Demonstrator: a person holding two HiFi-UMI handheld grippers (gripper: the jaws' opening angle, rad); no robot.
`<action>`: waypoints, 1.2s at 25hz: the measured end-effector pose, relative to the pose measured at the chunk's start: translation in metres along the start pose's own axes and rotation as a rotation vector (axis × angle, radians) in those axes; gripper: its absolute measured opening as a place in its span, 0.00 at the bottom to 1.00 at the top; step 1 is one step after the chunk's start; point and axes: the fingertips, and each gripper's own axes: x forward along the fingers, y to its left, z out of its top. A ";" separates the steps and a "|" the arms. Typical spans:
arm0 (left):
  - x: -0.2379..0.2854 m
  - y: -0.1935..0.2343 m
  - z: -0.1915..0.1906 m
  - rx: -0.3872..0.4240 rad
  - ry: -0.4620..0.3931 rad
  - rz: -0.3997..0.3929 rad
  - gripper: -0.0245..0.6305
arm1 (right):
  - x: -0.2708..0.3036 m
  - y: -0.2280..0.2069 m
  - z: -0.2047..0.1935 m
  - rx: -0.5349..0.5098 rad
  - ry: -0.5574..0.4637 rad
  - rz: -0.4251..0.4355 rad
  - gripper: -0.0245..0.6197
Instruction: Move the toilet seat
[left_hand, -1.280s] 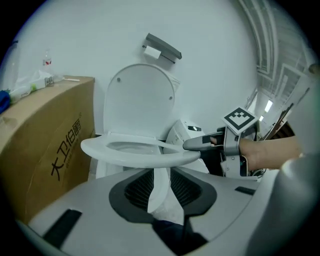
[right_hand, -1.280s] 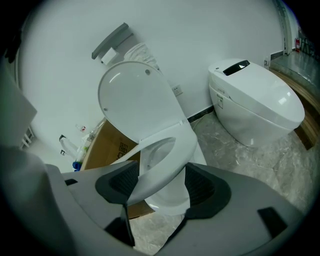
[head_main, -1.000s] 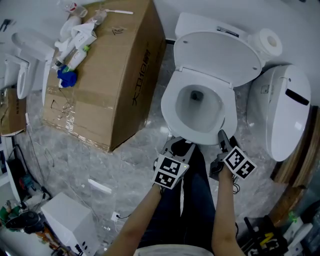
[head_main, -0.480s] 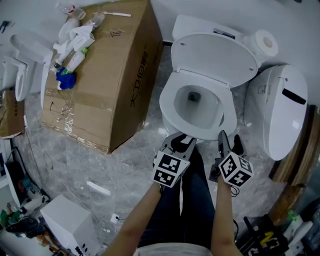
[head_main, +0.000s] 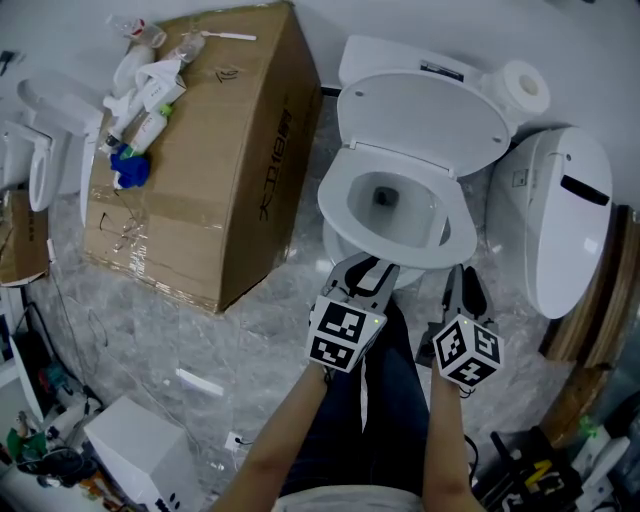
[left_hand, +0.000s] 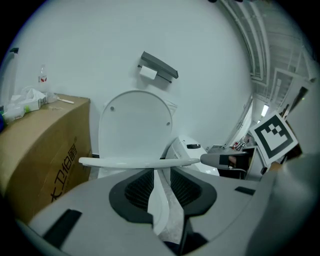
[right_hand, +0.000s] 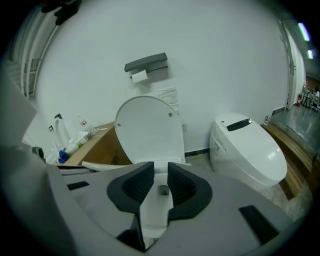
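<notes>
The white toilet seat (head_main: 333, 207) rings the open bowl, and the lid (head_main: 420, 115) stands up behind it. My left gripper (head_main: 372, 268) is shut on the seat's front rim. In the left gripper view the seat (left_hand: 120, 162) runs level across, with its front edge pinched between the dark pads (left_hand: 141, 186). My right gripper (head_main: 463, 283) hangs to the right of the bowl's front, off the seat. Its jaws have just been closing and stand open by a narrow gap with nothing between them. The bowl shows through that gap in the right gripper view (right_hand: 161, 182).
A second, closed white toilet (head_main: 565, 215) stands at the right. A large cardboard box (head_main: 200, 150) with bottles and packets on top stands at the left. A toilet roll (head_main: 527, 85) sits on the cistern. The person's dark trouser legs are below the grippers.
The left gripper has risen with the seat's front rim. The right gripper has come off the rim, moved back beside the bowl, rolled, and its jaws have narrowed.
</notes>
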 end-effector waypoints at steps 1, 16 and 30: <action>0.001 0.000 0.004 0.000 -0.006 0.001 0.21 | 0.000 0.001 0.000 0.002 0.003 0.007 0.17; 0.015 0.008 0.056 0.028 -0.078 0.011 0.19 | 0.017 0.028 0.033 -0.062 -0.045 0.074 0.06; 0.035 0.024 0.105 0.081 -0.130 0.032 0.19 | 0.038 0.030 0.085 -0.089 -0.155 0.050 0.06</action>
